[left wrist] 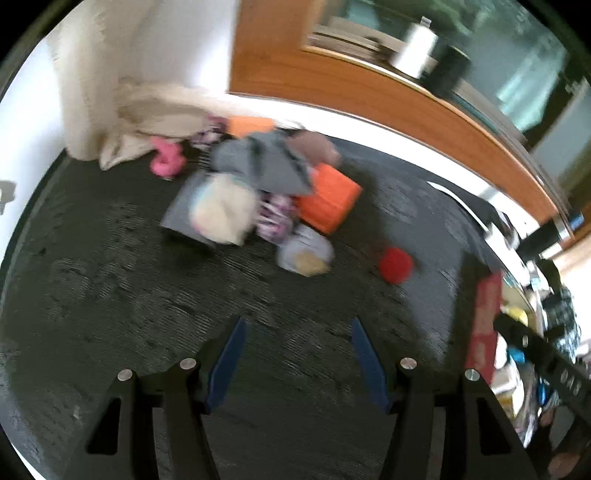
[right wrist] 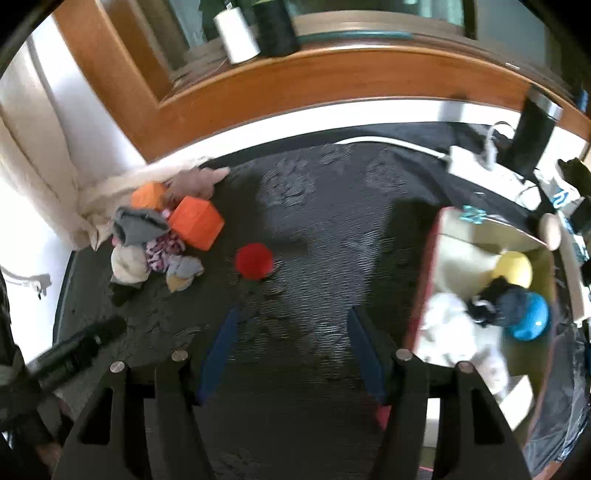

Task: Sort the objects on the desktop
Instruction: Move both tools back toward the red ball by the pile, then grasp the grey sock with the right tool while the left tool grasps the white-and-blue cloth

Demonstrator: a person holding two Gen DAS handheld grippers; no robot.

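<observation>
Both views blurred. Left tongs [left wrist: 297, 325] hang over bare dark textured bench [left wrist: 110, 295], blue pads parted, nothing between them. Right tongs [right wrist: 291, 314] likewise: pads apart with a clear gap, holding nothing, dark bench surface showing through. Unsorted pile sits at the far left of the bench by the cream curtain [right wrist: 44, 177]: orange cube [right wrist: 197, 221], a second orange block [right wrist: 147, 195] behind it, grey cloth [right wrist: 138, 223], a pink-and-white patterned soft item [right wrist: 162, 253], a cream soft item [right wrist: 127, 264], a brownish plush [right wrist: 195, 181]. Pink toy [left wrist: 166, 158] visible only in the left view, at the pile's edge near the curtain. Red ball [right wrist: 254, 260] lies apart from the pile, on open bench, ahead of the right tongs and not touching them. Red-walled box [right wrist: 424, 280] at the right holds a yellow ball [right wrist: 513, 267], a blue ball [right wrist: 532, 321], a dark item [right wrist: 491, 299] and white soft material [right wrist: 448, 325]. Wooden window frame [right wrist: 332, 85] behind, with a white cylinder [right wrist: 236, 35] and a dark one [right wrist: 275, 27] on the sill.
</observation>
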